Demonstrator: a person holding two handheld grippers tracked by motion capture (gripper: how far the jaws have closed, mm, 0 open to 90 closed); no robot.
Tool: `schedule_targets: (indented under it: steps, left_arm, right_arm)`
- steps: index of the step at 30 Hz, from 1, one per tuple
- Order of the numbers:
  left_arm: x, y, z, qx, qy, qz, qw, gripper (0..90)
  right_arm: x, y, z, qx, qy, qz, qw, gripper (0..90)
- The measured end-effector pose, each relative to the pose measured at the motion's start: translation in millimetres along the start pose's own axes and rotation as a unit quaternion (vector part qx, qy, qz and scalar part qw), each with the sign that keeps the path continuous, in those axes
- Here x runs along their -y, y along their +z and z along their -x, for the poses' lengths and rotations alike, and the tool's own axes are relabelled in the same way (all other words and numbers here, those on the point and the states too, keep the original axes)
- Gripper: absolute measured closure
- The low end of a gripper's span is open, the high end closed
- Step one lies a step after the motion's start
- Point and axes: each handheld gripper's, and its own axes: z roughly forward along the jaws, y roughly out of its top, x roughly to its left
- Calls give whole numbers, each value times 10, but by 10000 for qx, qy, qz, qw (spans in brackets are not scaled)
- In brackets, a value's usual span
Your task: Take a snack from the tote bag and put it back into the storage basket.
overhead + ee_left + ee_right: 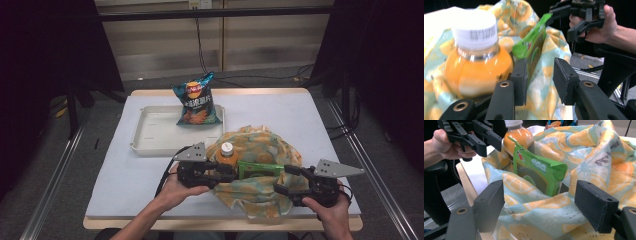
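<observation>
Packing a fabric bag (260,165) printed with lemons, slumped near the front edge of the tabletop (120,175), right of its middle. Inside its open mouth: 1 orange drink bottle (227,154) with a white cap, standing upright, and 1 green snack packet (257,169) lying just beside it on the right, touching the bottle as seen in the right gripper view. Left gripper (220,172) at the bag's left rim, jaws spread, with 1 edge of the green packet and a fold of cloth between the pads in its own view; not pinched, a clear gap beside the far pad. Right gripper (290,180) at the bag's right front, jaws wide apart, holding nothing, cloth and packet end ahead of it. Farther back, toward the left rear part of the tabletop, a white tray (150,131) with a blue chip bag (196,100) leaning upright at its right end, well apart from both grippers. Step in hand, by the look of it: settling the green packet down into the bag. Next move probably calls for closing on the packet or the rim and easing it lower without tipping the bottle, then fetching the chip bag from the tray.
</observation>
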Motion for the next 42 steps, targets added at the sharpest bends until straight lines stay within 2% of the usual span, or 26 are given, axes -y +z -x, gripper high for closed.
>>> schedule_targets:
  steps: [3, 7, 8, 10, 12, 14, 17, 21, 27, 28, 31, 34, 35, 36, 37, 40, 42]
  left_arm:
    - [-87, 23, 21, -59, 124, -16, 9999, 602]
    - [-188, 36, -11, -99, 138, 174, 9997, 585]
    - [-209, 51, -16, -158, 142, 138, 9997, 583]
    - [-238, 83, -24, -122, 181, 152, 9996, 561]
    - [-261, 127, -20, -208, 310, 81, 9993, 557]
    - [-265, 173, -11, -306, 329, 103, 9989, 553]
    - [-261, 271, -2, -340, 453, -75, 9984, 534]
    - [-245, 338, -7, -318, 489, -320, 9978, 490]
    - [-223, 377, -10, -165, 417, -384, 9983, 485]
    - [-220, 383, -10, -150, 436, -467, 9978, 484]
    - [-205, 412, 5, -104, 458, -477, 9978, 489]
    - [-199, 425, 14, -18, 539, -625, 9966, 509]
    - [-198, 428, 16, -52, 551, -618, 9966, 505]
    - [-188, 432, 16, -173, 558, -572, 9967, 522]
    - [-181, 442, 17, -172, 550, -555, 9968, 552]
    - [-167, 460, 14, -57, 540, -726, 9959, 575]
    - [-148, 470, 10, 68, 570, -669, 9961, 623]
  right_arm:
    - [0, -11, 2, -4, 7, 29, 10000, 231]
    - [4, -11, 7, 2, 15, 57, 10000, 229]
    - [6, -7, 8, -21, 21, 60, 10000, 229]
    - [9, 1, 9, -29, -19, 44, 10000, 229]
    - [11, 5, 6, -35, -14, 33, 10000, 222]
    - [12, 5, 10, -51, 1, 45, 10000, 217]
    - [15, 1, 14, -70, -6, 56, 10000, 218]
    - [20, -7, 13, -80, 12, 56, 10000, 217]
    - [24, -3, 18, -93, 15, 53, 9999, 217]
    - [26, -3, 16, -97, 16, 49, 9999, 217]
    - [28, 2, 14, -121, 0, 49, 9999, 215]
    - [33, 2, 7, -148, -14, 46, 9999, 215]
    - [35, 1, 6, -149, -19, 41, 9999, 215]
    - [38, 3, 6, -155, -20, 37, 9999, 214]
    - [41, 5, 7, -153, -29, 28, 9999, 211]
    - [46, 6, 3, -171, -30, 8, 9998, 211]
    - [50, 3, -2, -211, -25, 12, 9998, 204]
